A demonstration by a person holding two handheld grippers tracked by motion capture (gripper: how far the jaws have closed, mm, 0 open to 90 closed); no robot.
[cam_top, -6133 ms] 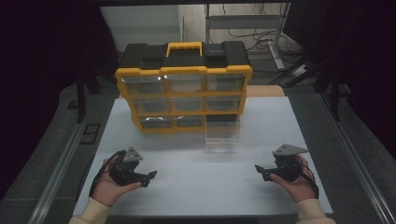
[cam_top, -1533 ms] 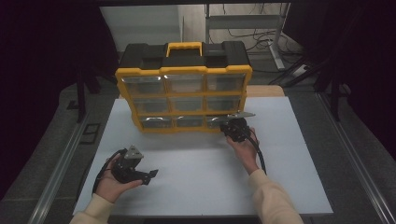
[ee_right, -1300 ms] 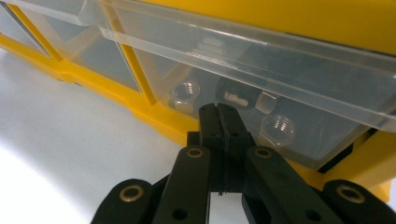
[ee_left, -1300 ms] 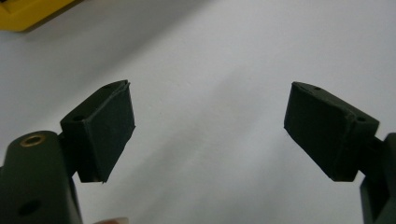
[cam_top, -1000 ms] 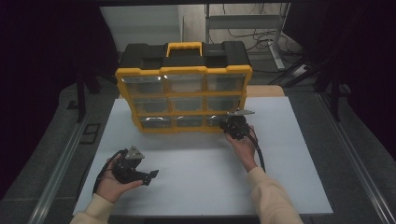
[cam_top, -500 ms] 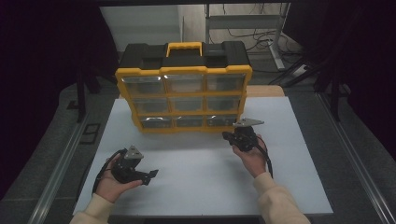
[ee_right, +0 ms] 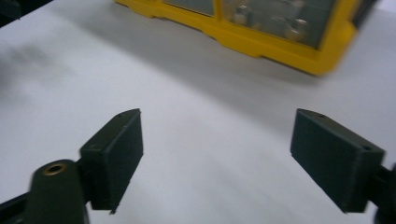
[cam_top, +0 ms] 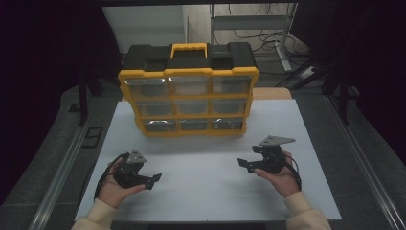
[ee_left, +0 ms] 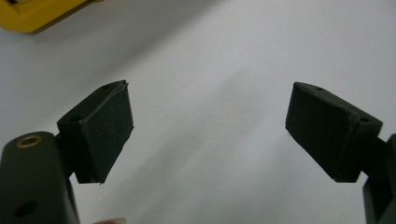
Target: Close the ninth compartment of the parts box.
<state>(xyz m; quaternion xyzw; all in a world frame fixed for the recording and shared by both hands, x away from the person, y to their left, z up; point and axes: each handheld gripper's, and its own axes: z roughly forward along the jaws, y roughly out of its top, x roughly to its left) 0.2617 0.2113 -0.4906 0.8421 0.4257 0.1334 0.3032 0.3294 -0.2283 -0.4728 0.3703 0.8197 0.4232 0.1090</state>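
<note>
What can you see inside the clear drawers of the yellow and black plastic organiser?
The bottom-right clear drawer holds small metal parts; contents of other drawers in the yellow and black plastic organiser are too blurred.

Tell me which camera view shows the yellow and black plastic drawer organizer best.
The high view: the yellow and black plastic drawer organizer appears whole there, with its handle and nine clear drawers, all pushed in. The right gripper view shows a blurred lower edge with two drawers; the left gripper view shows a yellow corner.
</note>
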